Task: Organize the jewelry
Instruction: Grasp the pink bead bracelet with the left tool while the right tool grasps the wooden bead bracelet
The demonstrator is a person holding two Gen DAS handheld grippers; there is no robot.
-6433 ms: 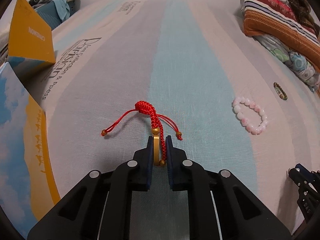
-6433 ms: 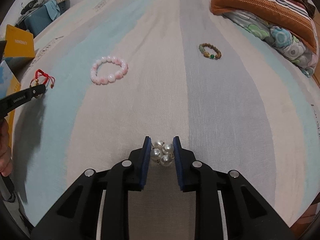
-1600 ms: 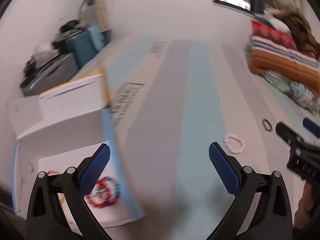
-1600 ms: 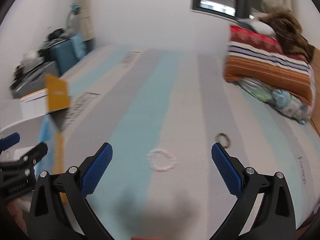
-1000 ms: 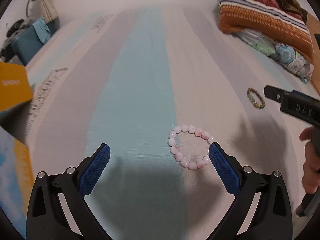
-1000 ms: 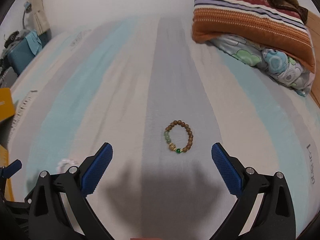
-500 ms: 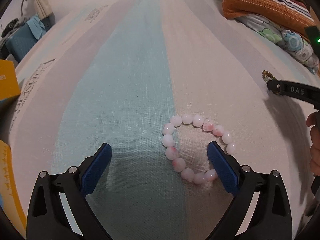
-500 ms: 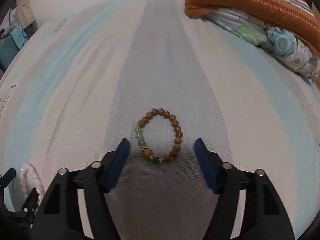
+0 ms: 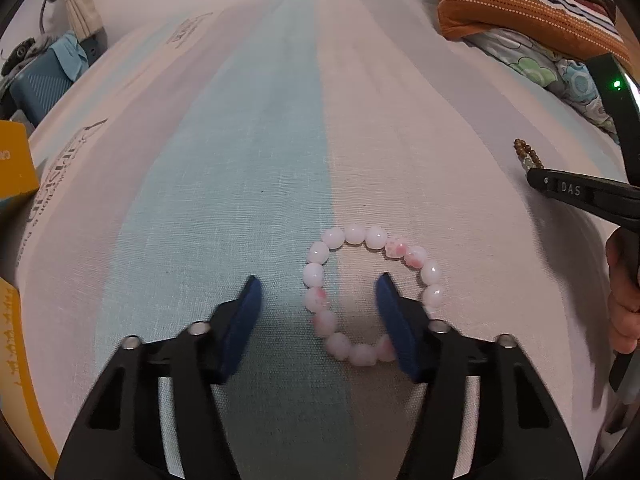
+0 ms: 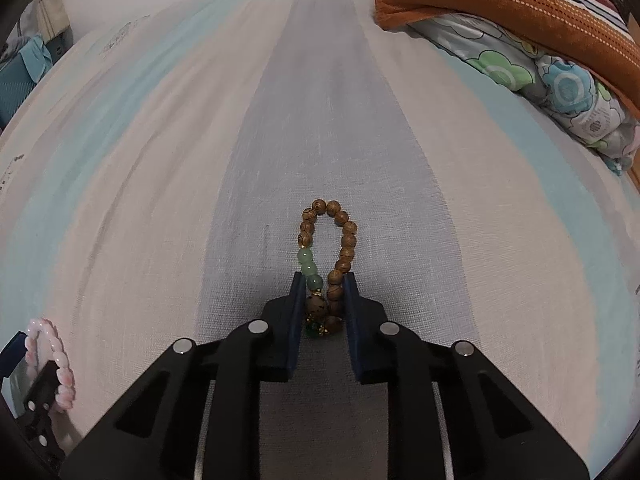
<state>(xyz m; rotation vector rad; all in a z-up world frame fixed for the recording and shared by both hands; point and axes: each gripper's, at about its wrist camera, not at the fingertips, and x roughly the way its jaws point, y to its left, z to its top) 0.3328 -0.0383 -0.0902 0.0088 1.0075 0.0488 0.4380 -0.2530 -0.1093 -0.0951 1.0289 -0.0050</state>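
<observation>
Your right gripper [image 10: 323,294] is clenched on the wooden bracelet [image 10: 339,236] to lift it, while your left gripper [image 9: 318,300], jaws apart, straddles one side of the pink bracelet [image 9: 352,240] for pinching.

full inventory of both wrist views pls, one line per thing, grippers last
pink bead bracelet: 1, pale pink, flat on the sheet, its left side between the left fingers.
wooden bead bracelet: 1, brown with green beads, squeezed into a narrow loop on the grey stripe.
bed sheet: 1, striped teal, cream and grey, under everything.
folded bedding: 1 pile, orange-striped over floral, far right.
cardboard box: 1, yellow, left edge.
teal case: 1, far left, off the bed.
left hand-held gripper: open, right finger inside the pink loop.
right hand-held gripper: shut on the wooden bead bracelet.
person's hand: 1, right edge, on the right handle.
</observation>
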